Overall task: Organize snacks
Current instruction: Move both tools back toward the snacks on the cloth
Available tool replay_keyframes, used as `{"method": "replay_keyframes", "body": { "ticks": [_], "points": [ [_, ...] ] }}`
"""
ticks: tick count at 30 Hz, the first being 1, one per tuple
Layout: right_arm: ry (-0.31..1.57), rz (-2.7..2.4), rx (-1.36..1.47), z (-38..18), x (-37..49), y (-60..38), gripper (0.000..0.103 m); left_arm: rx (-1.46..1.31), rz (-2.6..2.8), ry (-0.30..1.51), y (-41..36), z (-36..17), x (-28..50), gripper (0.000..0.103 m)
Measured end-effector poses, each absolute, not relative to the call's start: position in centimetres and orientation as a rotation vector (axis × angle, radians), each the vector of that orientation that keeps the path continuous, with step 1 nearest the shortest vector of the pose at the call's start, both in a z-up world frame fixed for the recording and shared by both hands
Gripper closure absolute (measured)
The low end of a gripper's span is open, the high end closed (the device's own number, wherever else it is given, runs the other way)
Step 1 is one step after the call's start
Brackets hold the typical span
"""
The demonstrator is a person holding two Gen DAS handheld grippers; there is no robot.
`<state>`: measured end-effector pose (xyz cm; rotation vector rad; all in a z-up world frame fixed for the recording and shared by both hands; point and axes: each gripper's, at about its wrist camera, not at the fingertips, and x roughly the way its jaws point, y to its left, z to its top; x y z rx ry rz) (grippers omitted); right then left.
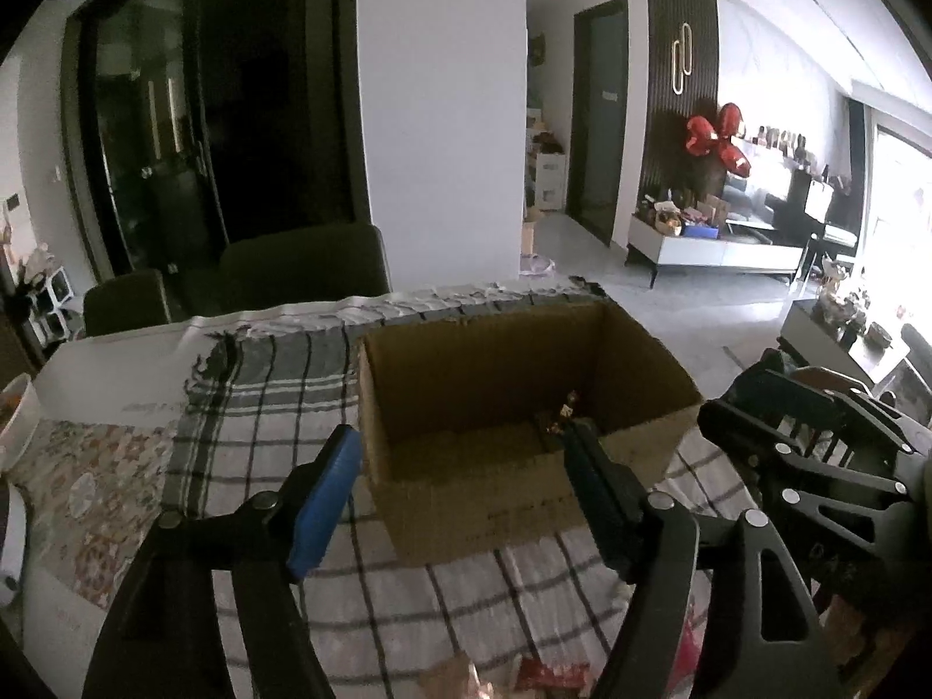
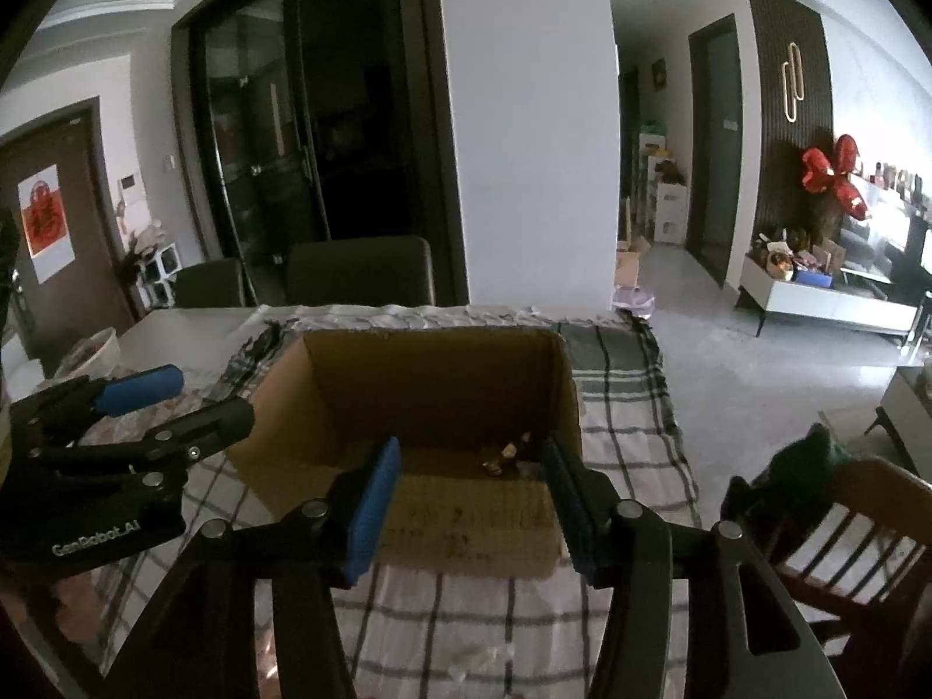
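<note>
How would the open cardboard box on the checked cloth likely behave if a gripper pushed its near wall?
The cardboard box holds only a few small snacks, so it is probably light and would slide or bunch the checked cloth. Its thin open walls may flex.

Dining table (image 2: 175, 326), pale top bare along its far-left edge. Spread over most of it, a grey-and-white plaid cloth (image 1: 262, 408), fringed and rumpled at the far edge, reaching to the right edge. Standing on the cloth toward the far-right corner, an open cardboard box (image 1: 442, 373). At the left edge, a floral-patterned mat (image 1: 99, 483) and a white bowl (image 1: 17, 413). Near the front edge, crumpled snack wrappers (image 1: 547, 673) on the cloth.
</note>
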<state>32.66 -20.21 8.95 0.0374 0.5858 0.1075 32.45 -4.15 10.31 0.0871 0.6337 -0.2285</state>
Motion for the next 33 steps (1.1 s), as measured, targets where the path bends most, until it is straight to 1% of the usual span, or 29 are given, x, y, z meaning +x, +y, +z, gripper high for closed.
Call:
{"method": "replay_keyframes", "body": {
  "ticks": [1, 4, 9, 12, 24, 27, 33],
  "points": [
    [0.582, 0.099, 0.038, 9.1, 32.1, -20.2, 0.046, 0.088, -0.224, 0.628, -4.0, 10.4, 31.9, 0.027],
    [0.558, 0.067, 0.032, 9.5, 30.1, -20.1, 0.042, 0.071, -0.199, 0.593, -3.4, 10.8, 29.8, 0.024],
    [0.533, 0.031, 0.039, 9.5, 26.9, -20.0, 0.042, 0.070, -0.180, 0.568, -2.6, 10.7, 27.4, 0.021],
    [0.532, 0.023, 0.047, 9.1, 25.4, -19.7, 0.036, 0.071, -0.175, 0.569, -2.3, 10.1, 26.0, 0.020],
    [0.588, 0.011, 0.058, 5.6, 21.7, -19.4, 0.036, 0.010, -0.158, 0.659, -1.2, 5.6, 22.3, 0.018],
    [0.600, 0.009, 0.061, 4.5, 20.9, -19.3, 0.036, 0.001, -0.154, 0.688, -1.0, 4.3, 21.8, 0.016],
    [0.632, -0.012, 0.080, 1.9, 19.7, -18.9, 0.036, -0.012, -0.139, 0.745, -0.7, 1.6, 21.0, 0.016]
  ]
}}
